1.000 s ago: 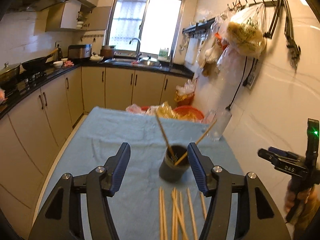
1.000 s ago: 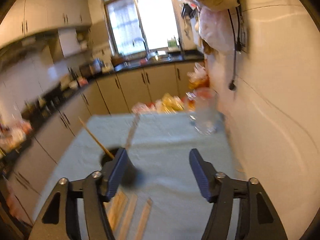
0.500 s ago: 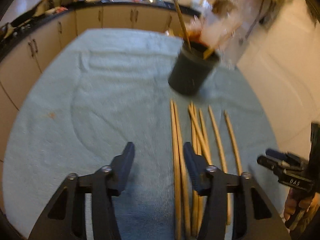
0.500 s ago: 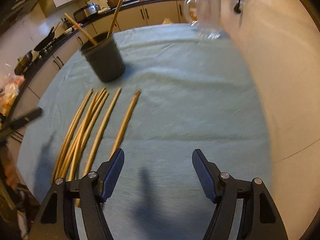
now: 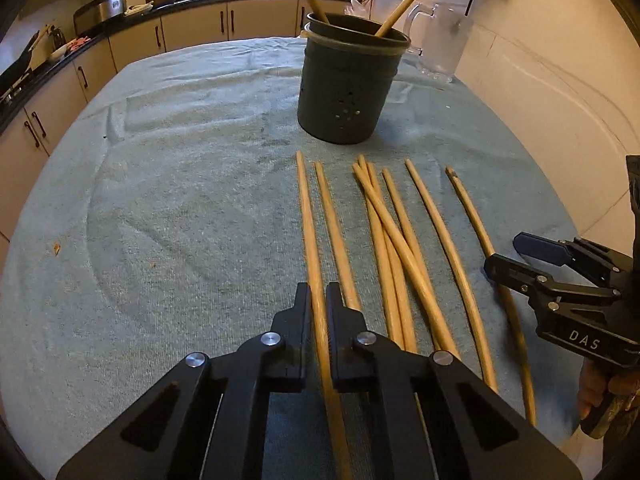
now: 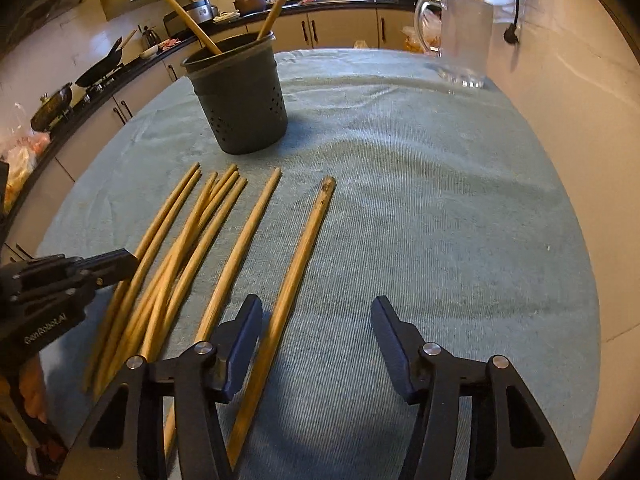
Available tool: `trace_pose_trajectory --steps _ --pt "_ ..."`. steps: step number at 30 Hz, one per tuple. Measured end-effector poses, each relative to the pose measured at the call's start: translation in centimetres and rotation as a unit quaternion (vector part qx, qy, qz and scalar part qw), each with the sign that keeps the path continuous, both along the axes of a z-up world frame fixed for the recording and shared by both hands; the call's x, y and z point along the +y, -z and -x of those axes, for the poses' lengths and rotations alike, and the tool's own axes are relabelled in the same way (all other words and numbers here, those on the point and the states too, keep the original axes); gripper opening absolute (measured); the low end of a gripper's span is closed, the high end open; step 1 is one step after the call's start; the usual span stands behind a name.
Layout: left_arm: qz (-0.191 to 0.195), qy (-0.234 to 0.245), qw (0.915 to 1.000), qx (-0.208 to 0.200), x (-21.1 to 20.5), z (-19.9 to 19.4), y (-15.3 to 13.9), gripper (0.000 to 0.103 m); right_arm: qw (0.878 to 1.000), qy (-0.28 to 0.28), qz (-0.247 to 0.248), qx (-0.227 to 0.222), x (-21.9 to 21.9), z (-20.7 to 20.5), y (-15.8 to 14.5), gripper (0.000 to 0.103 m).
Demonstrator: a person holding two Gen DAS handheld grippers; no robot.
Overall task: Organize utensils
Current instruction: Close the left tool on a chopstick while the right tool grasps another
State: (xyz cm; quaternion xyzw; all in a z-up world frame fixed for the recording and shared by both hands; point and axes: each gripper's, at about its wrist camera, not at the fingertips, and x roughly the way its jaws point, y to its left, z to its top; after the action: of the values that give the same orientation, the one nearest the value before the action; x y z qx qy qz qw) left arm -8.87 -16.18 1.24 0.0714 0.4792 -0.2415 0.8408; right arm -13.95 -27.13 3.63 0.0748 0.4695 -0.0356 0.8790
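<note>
Leftmost chopstick (image 5: 309, 240) pinched by left hand-held gripper (image 5: 319, 300) (lying on cloth (image 5: 180, 200)).

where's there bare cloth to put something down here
Open patches: the cloth left of the chopsticks, and the stretch between them and the wall, up to the glass jug. Crowded: the chopstick row in front of the dark holder, where both grippers work.

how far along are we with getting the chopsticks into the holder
Early. Two chopsticks already stand in the dark holder. The left gripper is shut on the leftmost chopstick. Six loose chopsticks lie on the towel; the right gripper is open and holds nothing.
</note>
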Motion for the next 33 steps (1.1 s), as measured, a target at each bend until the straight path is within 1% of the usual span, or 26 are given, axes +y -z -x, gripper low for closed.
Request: trace_pose_trajectory --steps 2,4,5,6,7,11,12,15,19,20,21,23,25,31,33 --pt "0.0 -0.01 0.9999 0.005 0.1 -0.4 0.0 0.007 1.0 0.0 0.022 0.001 0.4 -0.3 0.1 0.057" --pt "-0.003 -0.02 0.9997 0.011 0.3 -0.7 0.0 0.007 0.999 -0.001 0.043 0.004 0.6 -0.6 0.1 0.044" --pt "-0.005 -0.022 0.9996 0.015 0.4 -0.7 0.1 0.007 0.999 -0.003 0.04 0.005 0.4 -0.7 0.0 0.031" --pt "-0.009 -0.022 0.9995 0.019 0.6 -0.6 0.0 0.007 0.999 0.0 0.035 0.01 0.0 -0.7 0.0 0.023" --pt "-0.016 -0.023 0.9993 0.026 1.0 -0.5 -0.1 0.007 0.999 0.006 0.029 0.016 -0.5 -0.6 -0.1 0.02" --pt "-0.022 -0.028 0.9974 0.062 2.4 -0.2 -0.2 0.007 0.999 0.025 0.011 0.03 -2.6 0.3 0.0 0.02" --pt "-0.025 -0.025 0.9967 0.073 2.5 -0.2 -0.3 0.007 0.999 0.03 -0.003 0.029 -3.4 0.6 0.0 0.02" --pt "-0.04 -0.017 0.9957 0.082 2.4 -0.4 -0.5 0.007 0.998 0.034 -0.026 0.035 -4.6 0.7 0.0 0.02" --pt "-0.06 -0.015 0.9942 0.088 1.4 -1.8 -0.5 0.01 0.998 0.033 -0.013 0.056 -4.6 0.0 -0.2 0.022" --pt "-0.064 -0.013 0.9936 0.092 1.0 -2.4 -0.5 0.012 0.997 0.027 -0.002 0.065 -4.4 -0.5 -0.2 0.027" --pt "-0.065 -0.013 0.9932 0.095 0.9 -2.8 -0.5 0.012 0.997 0.025 0.007 0.072 -4.2 -0.9 -0.2 0.034" --pt "-0.065 -0.017 0.9925 0.102 0.6 -4.0 -0.6 0.013 0.996 0.022 0.026 0.088 -4.1 -1.8 -0.2 0.039" --pt "-0.066 -0.02 0.9919 0.106 0.2 -5.0 -0.6 0.013 0.994 0.021 0.032 0.1 -4.1 -2.9 -0.1 0.04" --pt "-0.081 -0.016 0.9916 0.099 -0.8 -6.1 -0.6 0.014 0.988 0.031 0.019 0.148 -4.8 -6.5 -0.1 0.04" --pt "-0.079 -0.012 0.9918 0.1 -1.2 -6.3 -0.7 0.022 0.986 0.034 0.013 0.161 -5.1 -7.7 -0.2 0.04"
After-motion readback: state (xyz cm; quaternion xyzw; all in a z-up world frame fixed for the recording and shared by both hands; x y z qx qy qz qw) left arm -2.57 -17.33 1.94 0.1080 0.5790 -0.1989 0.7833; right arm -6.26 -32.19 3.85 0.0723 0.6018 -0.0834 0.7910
